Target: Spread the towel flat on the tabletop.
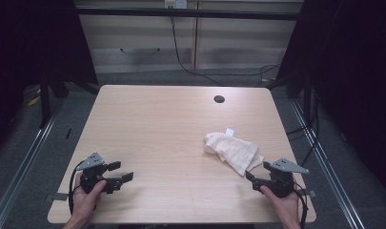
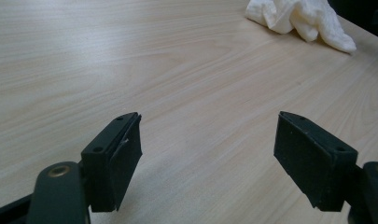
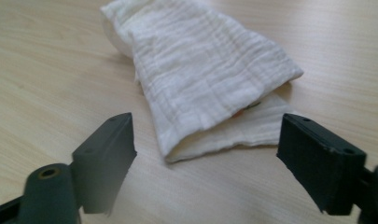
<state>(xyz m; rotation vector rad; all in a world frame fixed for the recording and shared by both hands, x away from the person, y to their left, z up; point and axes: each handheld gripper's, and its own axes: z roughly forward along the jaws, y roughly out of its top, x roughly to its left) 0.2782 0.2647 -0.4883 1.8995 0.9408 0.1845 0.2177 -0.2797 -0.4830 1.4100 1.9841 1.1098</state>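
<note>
Lying crumpled on the right half of the light wooden table (image 1: 171, 124), the cream-white cloth (image 1: 231, 149) sits nearer the near edge than the far one, with a small white tag sticking up at its far end. Its weave is ribbed, and in the right gripper view the cloth (image 3: 200, 79) is folded over itself, its open layered edge turned toward the camera. The right gripper (image 1: 258, 174) rests at the near right corner, held in a person's right hand (image 1: 282, 202), and its jaws stand wide apart with nothing between them; their tips lie just beside the near end of the cloth without touching it. The left gripper (image 1: 120, 171) sits at the near left, held in the left hand (image 1: 87, 198), well apart from the cloth, and its jaws are likewise spread wide over bare tabletop. In the left gripper view the cloth (image 2: 301, 18) shows far off at the upper right. A dark round cable hole (image 1: 219, 99) sits near the table's far edge.
</note>
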